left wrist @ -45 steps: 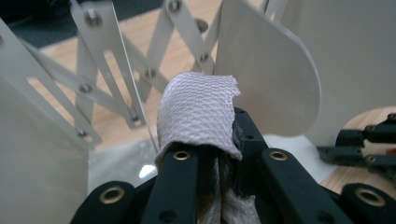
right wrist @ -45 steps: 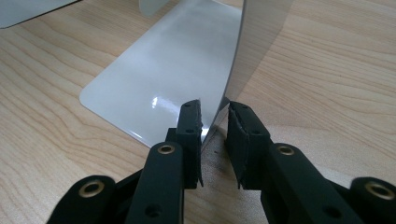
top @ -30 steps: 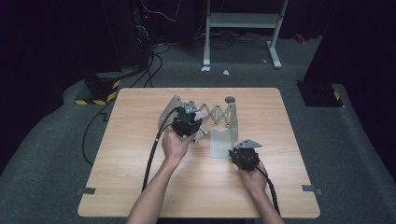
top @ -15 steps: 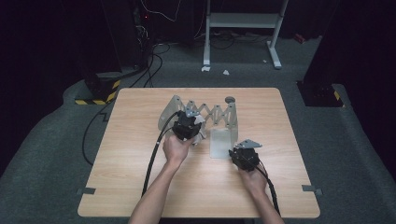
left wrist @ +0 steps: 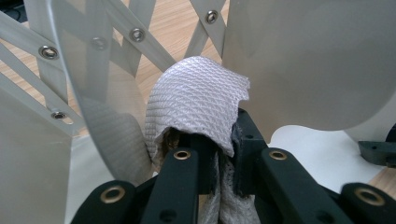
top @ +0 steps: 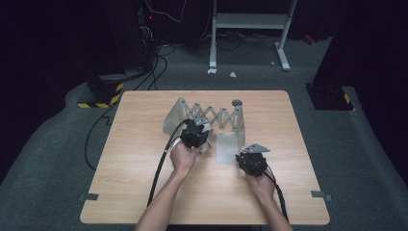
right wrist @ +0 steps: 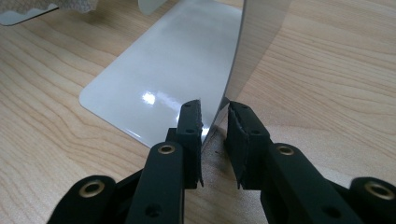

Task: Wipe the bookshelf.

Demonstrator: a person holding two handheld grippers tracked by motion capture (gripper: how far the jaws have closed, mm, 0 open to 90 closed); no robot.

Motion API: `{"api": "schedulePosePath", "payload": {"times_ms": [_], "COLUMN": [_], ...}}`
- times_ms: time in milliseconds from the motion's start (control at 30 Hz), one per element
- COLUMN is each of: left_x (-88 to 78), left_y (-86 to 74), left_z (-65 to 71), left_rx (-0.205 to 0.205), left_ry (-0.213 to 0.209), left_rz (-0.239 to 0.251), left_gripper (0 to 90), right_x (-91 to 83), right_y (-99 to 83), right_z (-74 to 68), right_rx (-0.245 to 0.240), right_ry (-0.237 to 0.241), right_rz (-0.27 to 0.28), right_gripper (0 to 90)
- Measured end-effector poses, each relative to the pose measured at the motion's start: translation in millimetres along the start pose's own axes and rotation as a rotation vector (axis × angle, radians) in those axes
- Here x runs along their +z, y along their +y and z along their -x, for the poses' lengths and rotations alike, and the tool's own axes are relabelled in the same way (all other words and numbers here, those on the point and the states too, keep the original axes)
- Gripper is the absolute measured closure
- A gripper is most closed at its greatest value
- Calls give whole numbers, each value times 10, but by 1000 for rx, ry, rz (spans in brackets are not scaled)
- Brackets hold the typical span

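A grey metal folding rack [top: 217, 116] with scissor links [left wrist: 136, 34] and upright plates stands on the wooden table [top: 139, 163]. My left gripper [top: 196, 131] is between its plates and is shut on a white woven cloth [left wrist: 196, 102], which bulges over the fingertips [left wrist: 245, 135] and rests against a plate [left wrist: 308, 60]. My right gripper [top: 246, 158] is at the rack's right end. Its jaws straddle the lower edge of the thin upright end plate [right wrist: 259, 42], where that plate meets the flat shiny base plate [right wrist: 163, 79], and they are shut on it.
A small round grey object [top: 236, 102] lies behind the rack near the table's far edge. Cables trail from both grippers toward the near edge. Bare wood lies to the left and right of the rack. Dark floor and a metal stand [top: 250, 21] lie beyond the table.
My left gripper has sunk a little with the cloth, lower between the rack's plates. The right gripper has stayed on the end plate.
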State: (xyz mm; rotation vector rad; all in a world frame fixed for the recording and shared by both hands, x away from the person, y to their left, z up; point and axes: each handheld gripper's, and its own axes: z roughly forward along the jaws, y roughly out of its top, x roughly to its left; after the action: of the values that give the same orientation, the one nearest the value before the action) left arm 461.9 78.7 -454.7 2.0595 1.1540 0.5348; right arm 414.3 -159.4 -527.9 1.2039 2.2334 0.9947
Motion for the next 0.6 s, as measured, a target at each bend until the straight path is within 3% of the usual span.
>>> {"api": "schedulePosePath", "payload": {"times_ms": [400, 600], "left_x": [237, 287], "left_y": [-174, -186], "left_z": [-36, -19], "left_rx": [-36, -20], "left_ry": [9, 32], "left_rz": [-57, -65], "left_gripper": [816, 815], "right_x": [-1, -1], "right_y": [0, 0], "right_z": [-2, -3], "right_rx": [3, 1], "right_ry": [0, -1], "right_rz": [-2, -2], "right_gripper": [753, 753]}}
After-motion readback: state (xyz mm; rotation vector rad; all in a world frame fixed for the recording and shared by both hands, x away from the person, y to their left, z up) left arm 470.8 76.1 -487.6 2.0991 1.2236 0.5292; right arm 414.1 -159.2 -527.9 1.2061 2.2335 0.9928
